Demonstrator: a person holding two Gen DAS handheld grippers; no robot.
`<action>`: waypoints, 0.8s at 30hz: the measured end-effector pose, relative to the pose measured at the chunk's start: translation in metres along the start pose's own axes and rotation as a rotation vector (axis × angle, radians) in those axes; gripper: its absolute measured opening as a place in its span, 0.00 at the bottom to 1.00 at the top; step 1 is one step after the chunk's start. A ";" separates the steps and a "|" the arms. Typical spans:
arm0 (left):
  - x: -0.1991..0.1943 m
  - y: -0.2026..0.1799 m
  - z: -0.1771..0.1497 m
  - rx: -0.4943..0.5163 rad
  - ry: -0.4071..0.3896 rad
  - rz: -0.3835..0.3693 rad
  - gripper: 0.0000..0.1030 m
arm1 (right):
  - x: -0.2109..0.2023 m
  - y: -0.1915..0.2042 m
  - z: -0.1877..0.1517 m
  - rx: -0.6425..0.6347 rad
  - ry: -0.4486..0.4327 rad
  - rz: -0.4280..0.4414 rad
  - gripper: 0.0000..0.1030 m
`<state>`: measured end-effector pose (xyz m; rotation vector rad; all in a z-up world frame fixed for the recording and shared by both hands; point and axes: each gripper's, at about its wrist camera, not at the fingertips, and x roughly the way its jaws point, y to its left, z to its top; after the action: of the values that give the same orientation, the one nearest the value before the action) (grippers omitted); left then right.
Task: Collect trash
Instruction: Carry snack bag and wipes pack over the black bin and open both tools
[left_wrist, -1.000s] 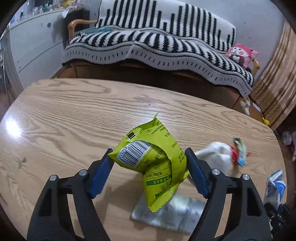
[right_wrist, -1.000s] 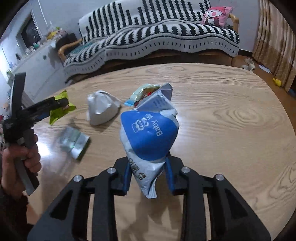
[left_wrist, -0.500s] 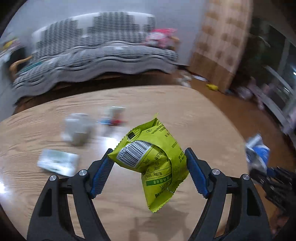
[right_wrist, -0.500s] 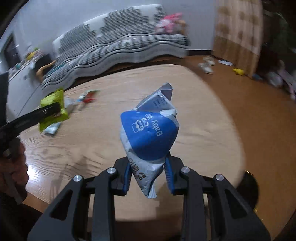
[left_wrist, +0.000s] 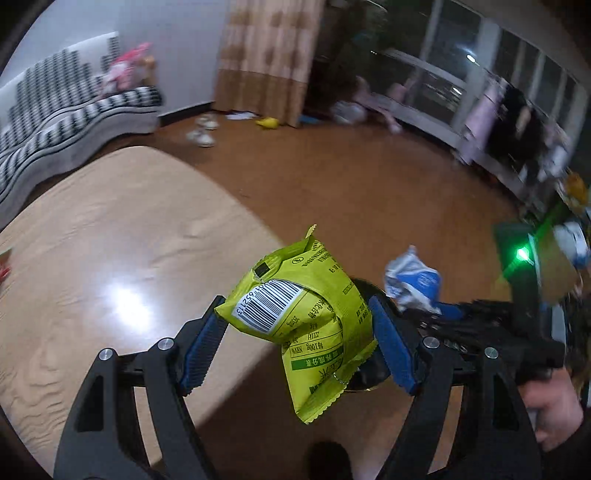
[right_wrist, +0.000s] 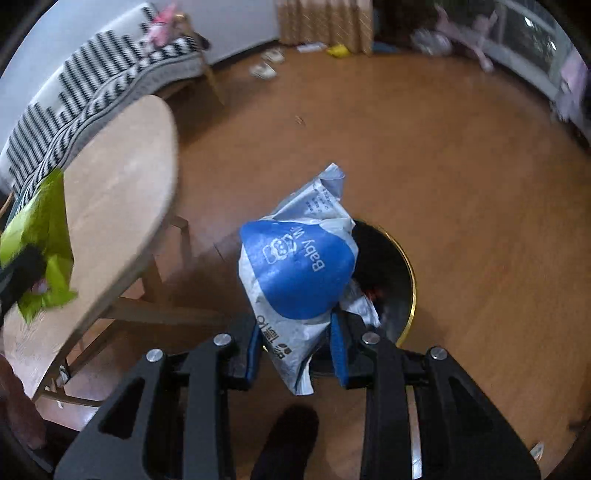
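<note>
In the left wrist view my left gripper (left_wrist: 295, 317) is shut on a crumpled green snack wrapper (left_wrist: 303, 325) with a barcode, held over the rounded edge of the wooden table (left_wrist: 110, 229). My right gripper (right_wrist: 297, 341) is shut on a blue and white baby wipes packet (right_wrist: 299, 273). It hangs above a black bin with a gold rim (right_wrist: 408, 266) that stands on the floor with some trash inside. The same packet (left_wrist: 413, 284) shows to the right of the green wrapper in the left wrist view. The green wrapper (right_wrist: 40, 236) appears at the left edge of the right wrist view.
The table (right_wrist: 122, 177) stands left of the bin on wooden legs. A sofa with a striped cover (right_wrist: 92, 85) is behind it. Shoes (right_wrist: 264, 68) and small items lie on the brown floor near a curtain (left_wrist: 266, 55). A person's foot (right_wrist: 291, 435) is below my right gripper.
Both views have swung away from the tabletop and its loose litter to the floor beside the table, and the bin has come into sight. Both grips are unchanged.
</note>
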<state>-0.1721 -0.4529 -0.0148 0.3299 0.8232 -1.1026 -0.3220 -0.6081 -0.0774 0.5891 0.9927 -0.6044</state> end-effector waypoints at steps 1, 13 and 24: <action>0.006 -0.005 0.001 0.008 0.007 -0.003 0.73 | 0.004 -0.010 0.000 0.016 0.013 0.002 0.30; 0.053 -0.025 0.009 0.042 0.070 -0.032 0.73 | 0.021 -0.036 0.004 0.073 0.053 0.006 0.31; 0.075 -0.035 0.014 0.047 0.093 -0.041 0.73 | 0.028 -0.037 0.016 0.091 0.046 0.000 0.67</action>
<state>-0.1815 -0.5263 -0.0545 0.4074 0.8905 -1.1528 -0.3268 -0.6501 -0.1014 0.6860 1.0126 -0.6407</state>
